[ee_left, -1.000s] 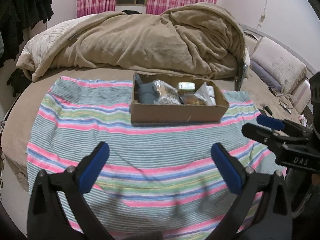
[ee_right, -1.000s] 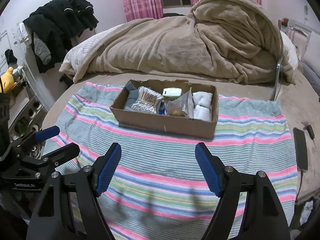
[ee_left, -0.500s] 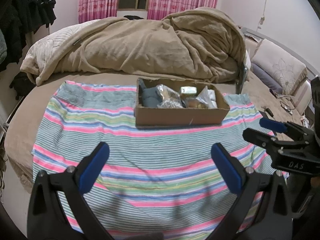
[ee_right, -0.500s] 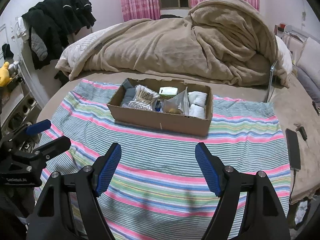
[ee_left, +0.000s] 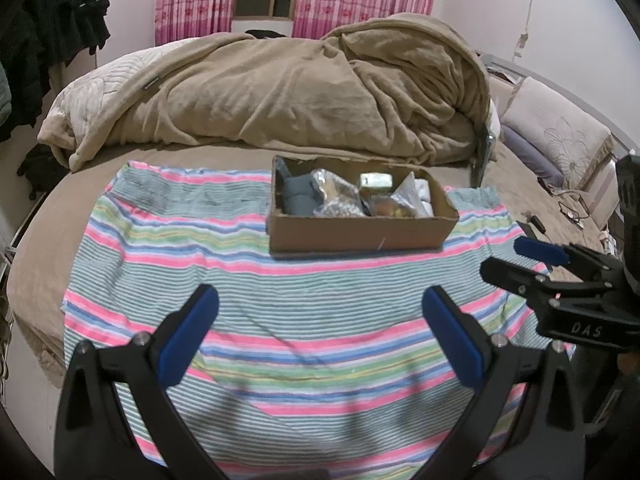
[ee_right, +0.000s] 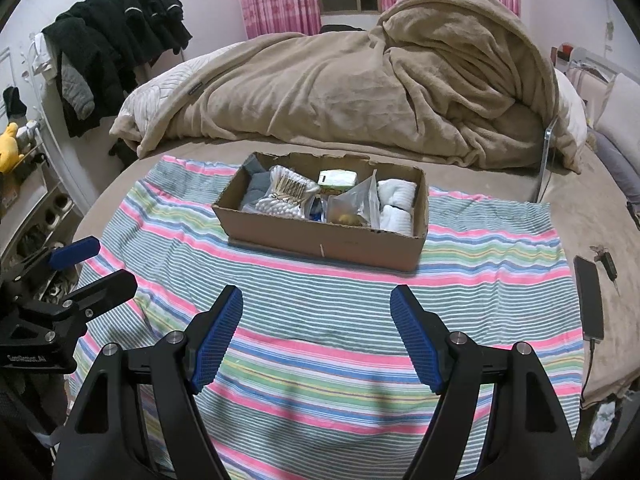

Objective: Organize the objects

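Observation:
A shallow cardboard box (ee_left: pixel 356 236) (ee_right: pixel 320 242) stands on a striped cloth (ee_left: pixel 304 320) (ee_right: pixel 320 320) on the bed. It holds grey socks (ee_right: pixel 256 188), a bag of cotton swabs (ee_right: pixel 280 196), a small green-white pack (ee_right: pixel 337 178), a clear bag (ee_right: pixel 354 202) and white rolled cloths (ee_right: pixel 396 204). My left gripper (ee_left: pixel 316 312) is open and empty over the cloth, well short of the box. My right gripper (ee_right: pixel 316 312) is open and empty too; it also shows at the right of the left wrist view (ee_left: pixel 532 264).
A heaped tan blanket (ee_left: pixel 288 96) lies behind the box. A phone with cable (ee_right: pixel 588 296) lies on the bed at the right. Pillows (ee_left: pixel 556 132) sit at the far right. Dark clothes (ee_right: pixel 112 44) hang at the left.
Both grippers have drawn back a little from the box, and stay open. Nothing on the bed has moved.

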Tool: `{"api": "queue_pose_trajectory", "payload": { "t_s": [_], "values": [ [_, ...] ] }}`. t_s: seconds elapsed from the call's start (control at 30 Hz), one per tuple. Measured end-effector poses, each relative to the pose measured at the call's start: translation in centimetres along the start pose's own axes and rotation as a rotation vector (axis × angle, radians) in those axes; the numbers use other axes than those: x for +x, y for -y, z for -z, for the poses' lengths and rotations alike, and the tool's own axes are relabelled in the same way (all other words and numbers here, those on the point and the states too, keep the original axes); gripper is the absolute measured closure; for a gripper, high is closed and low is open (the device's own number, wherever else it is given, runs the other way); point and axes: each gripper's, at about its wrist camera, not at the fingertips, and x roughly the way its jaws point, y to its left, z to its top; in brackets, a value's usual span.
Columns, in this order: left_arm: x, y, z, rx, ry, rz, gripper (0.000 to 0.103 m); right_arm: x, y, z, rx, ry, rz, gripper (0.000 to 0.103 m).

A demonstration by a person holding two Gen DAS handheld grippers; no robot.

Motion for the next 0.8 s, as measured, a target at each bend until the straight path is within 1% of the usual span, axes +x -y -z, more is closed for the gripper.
{"api": "queue_pose_trajectory", "payload": {
  "t_s": [0.8],
  "values": [
    [-0.23,-0.2,-0.45,-0.009,0.002,-0.004,0.0,0.14,0.29,-0.08,0.004,0.002,-0.001,0.024]
  ]
}}
